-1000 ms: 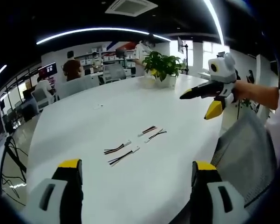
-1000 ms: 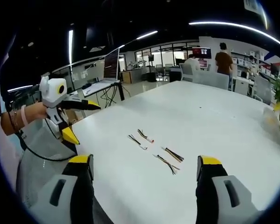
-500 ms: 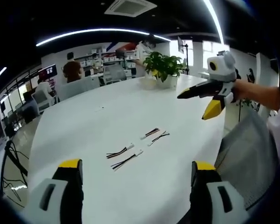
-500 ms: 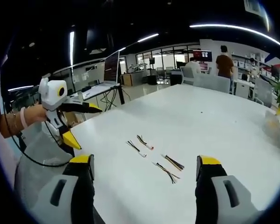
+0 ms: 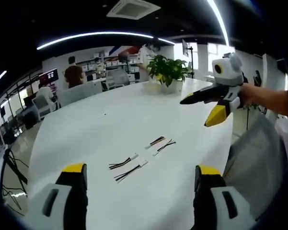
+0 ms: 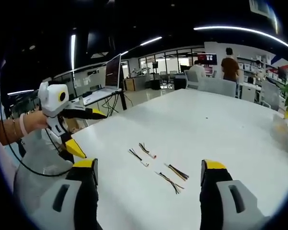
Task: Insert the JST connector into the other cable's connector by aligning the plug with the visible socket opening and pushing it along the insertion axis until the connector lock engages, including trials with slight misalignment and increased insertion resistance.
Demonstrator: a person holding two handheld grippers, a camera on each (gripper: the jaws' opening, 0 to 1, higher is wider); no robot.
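I see four short wired JST connector cables lying loose on the round white bench [image 5: 86, 129], none of them touched. In the left gripper view they sit just above centre bottom: one pair [image 5: 129, 167] at lower centre, the other pair [image 5: 160, 143] slightly up and right of it. In the right gripper view the same two pairs [image 6: 142, 154] [image 6: 173, 176] lie between my jaws, near the lower middle. My left gripper [image 5: 139, 175] hangs above the bench edge with its yellow-tipped jaws spread wide, pinching nothing. My right gripper [image 6: 148, 170] is likewise spread and empty; it also shows at the upper right of the left gripper view. A green potted plant [image 5: 167, 71] stands at the bench's far side.
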